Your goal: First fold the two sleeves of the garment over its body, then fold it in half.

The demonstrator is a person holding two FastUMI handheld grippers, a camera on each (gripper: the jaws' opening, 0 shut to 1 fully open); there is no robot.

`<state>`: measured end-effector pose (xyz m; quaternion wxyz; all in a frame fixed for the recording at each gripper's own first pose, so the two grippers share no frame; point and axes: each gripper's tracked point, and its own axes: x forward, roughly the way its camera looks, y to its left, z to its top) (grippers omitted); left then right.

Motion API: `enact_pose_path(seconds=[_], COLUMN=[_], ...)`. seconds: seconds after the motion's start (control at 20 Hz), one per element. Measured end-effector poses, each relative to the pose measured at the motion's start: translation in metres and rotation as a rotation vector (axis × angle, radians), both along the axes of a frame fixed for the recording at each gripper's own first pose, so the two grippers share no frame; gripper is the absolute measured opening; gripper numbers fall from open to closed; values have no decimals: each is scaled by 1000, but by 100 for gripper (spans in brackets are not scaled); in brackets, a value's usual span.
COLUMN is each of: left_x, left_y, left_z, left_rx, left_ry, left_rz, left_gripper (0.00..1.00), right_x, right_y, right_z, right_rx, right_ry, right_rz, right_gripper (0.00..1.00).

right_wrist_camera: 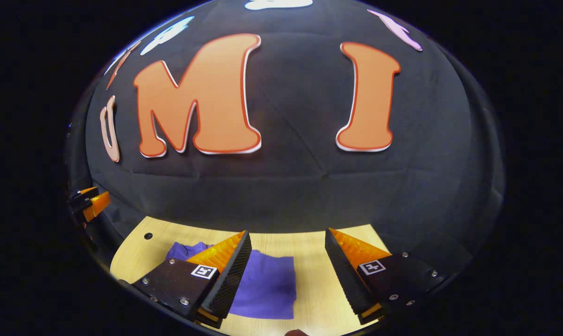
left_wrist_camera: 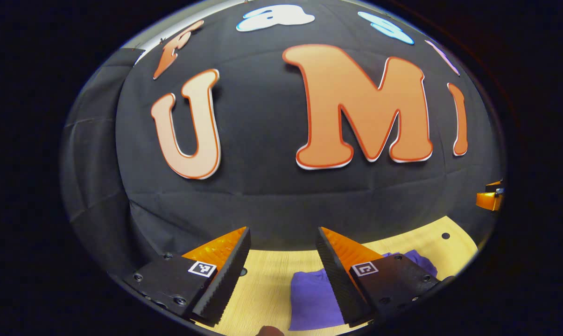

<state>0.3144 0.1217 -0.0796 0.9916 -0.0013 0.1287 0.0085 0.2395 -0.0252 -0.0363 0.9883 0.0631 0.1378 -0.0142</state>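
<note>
— My left gripper [left_wrist_camera: 284, 275] stands wide open, its two fingers well apart with nothing between them but bare table; it holds nothing and touches nothing; it hangs above the near edge of the table [left_wrist_camera: 267, 280].

— And the other one?

— My right gripper [right_wrist_camera: 286, 277] is just as wide, empty too, lifted clear of the cloth; in the left gripper view I see its tip [left_wrist_camera: 489, 198] far off at the right edge, and in the right gripper view the left one's tip [right_wrist_camera: 89, 203] at the far left.

— Where is the garment?

— The purple garment [right_wrist_camera: 267, 284] lies flat on the table, folded into a compact block; in the left gripper view it [left_wrist_camera: 312, 298] sits to the right of the gap, partly behind my right-hand finger; in the right gripper view it sits to the left, its near left part hidden behind my left-hand finger.

— Can you see how it is folded?

— Not well; the near edge is cut off in the left gripper view, and a rumpled bit shows at the far end; I cannot make out the sleeves; something small and rounded pokes in at the bottom edge [left_wrist_camera: 268, 330], too cut off to tell.

— And the surface?

— Light wood, with a small dark hole [right_wrist_camera: 148, 236] near the far left corner; a black cloth wall [right_wrist_camera: 309, 186] rises behind the table's far edge.
</note>
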Motion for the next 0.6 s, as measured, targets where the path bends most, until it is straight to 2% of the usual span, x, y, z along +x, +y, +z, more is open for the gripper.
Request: enact_pose_path(seconds=[0.3,0.6], left_x=[-56,-113], left_y=[-17,-32], left_z=[52,74], left_rx=[-32,-62], left_ry=[-95,-190], left_rz=[-39,-36], left_gripper=[91,94], right_x=[-63,-125], right_y=[-9,-2], right_z=[67,95], right_rx=[-44,-51], right_ry=[-176,-312], right_rz=[-22,-42], right_gripper=[94,94])
